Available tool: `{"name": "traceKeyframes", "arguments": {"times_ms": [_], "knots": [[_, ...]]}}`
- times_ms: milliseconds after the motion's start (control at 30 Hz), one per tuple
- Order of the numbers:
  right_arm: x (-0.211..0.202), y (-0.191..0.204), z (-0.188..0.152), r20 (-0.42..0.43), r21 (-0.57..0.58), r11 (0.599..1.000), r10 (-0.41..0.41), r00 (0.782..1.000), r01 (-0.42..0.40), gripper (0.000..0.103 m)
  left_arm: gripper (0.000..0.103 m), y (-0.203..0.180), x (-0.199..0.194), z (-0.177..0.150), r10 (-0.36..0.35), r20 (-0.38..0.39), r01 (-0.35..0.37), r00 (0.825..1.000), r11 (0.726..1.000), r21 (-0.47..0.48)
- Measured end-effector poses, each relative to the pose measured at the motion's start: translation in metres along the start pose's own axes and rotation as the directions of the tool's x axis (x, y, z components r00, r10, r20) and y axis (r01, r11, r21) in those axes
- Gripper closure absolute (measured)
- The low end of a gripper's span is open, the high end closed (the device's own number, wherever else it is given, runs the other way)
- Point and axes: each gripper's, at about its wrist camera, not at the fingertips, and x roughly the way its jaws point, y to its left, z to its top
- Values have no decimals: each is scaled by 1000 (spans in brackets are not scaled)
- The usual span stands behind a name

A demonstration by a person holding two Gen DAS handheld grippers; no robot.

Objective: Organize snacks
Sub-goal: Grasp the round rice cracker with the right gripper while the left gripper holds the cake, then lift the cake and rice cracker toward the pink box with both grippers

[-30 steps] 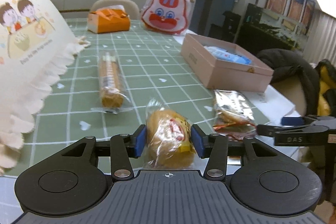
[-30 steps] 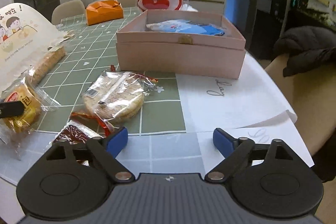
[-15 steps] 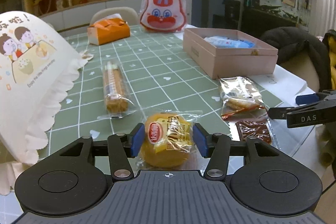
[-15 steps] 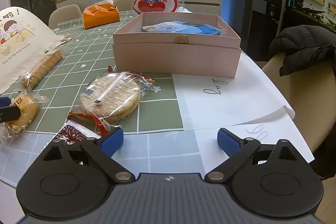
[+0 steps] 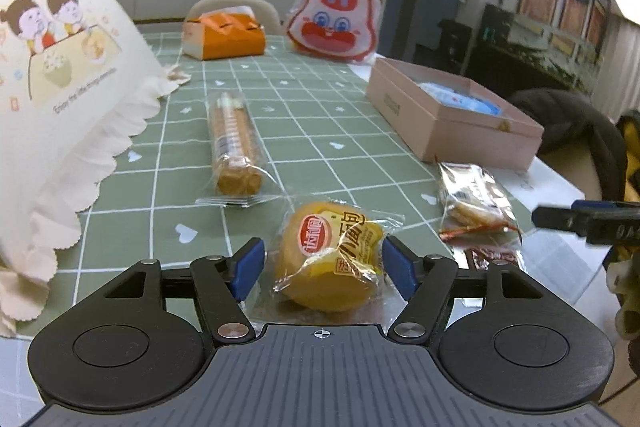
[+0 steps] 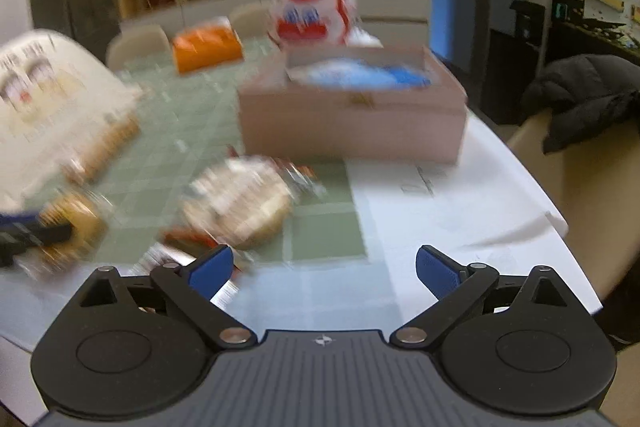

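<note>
A yellow wrapped bun [image 5: 334,255] lies between the blue pads of my left gripper [image 5: 324,265]; the jaws stand wider than the bun and its wrapper, so the gripper is open around it. A long biscuit pack [image 5: 234,143] lies beyond. A round rice-cracker pack [image 5: 474,203] and a dark red packet [image 5: 490,255] lie to the right. The pink box [image 5: 448,115] holds a blue snack bag [image 5: 460,95]. My right gripper [image 6: 324,273] is open and empty over the table's front edge, with the cracker pack [image 6: 236,203] ahead on its left. The right wrist view is blurred.
A white cartoon-print bag [image 5: 52,99] fills the left side. An orange box [image 5: 224,37] and a red rabbit bag [image 5: 334,23] stand at the far end. White paper sheets [image 6: 448,203] lie at the right. A chair with a dark jacket [image 6: 588,95] stands beside the table.
My left gripper's jaws have widened around the bun, which now sits loose between the pads. The right gripper has lifted and shifted; its view is now motion-blurred.
</note>
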Motion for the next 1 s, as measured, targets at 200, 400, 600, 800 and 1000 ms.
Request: {"name": "traceKeyframes", "arguments": {"times_ms": [200, 400, 600, 800, 1000], "knots": [[31, 26, 32, -60, 91, 996, -10, 998, 15, 5, 44, -4, -6, -1, -22, 23, 22, 999, 1000, -2], [68, 55, 36, -150, 15, 1000, -9, 989, 12, 5, 47, -6, -12, -2, -38, 16, 38, 999, 999, 15], [60, 44, 30, -156, -9, 1000, 9, 988, -10, 21, 47, -13, -10, -2, -29, 1, 29, 1000, 999, 43], [34, 24, 22, -138, -56, 998, -22, 990, 15, 24, 43, -18, -6, -1, -12, -17, 13, 1000, 998, 55], [13, 10, 12, -136, -72, 997, -8, 991, -2, 24, 43, -20, -1, 1, -9, -23, 10, 1000, 999, 49]]}}
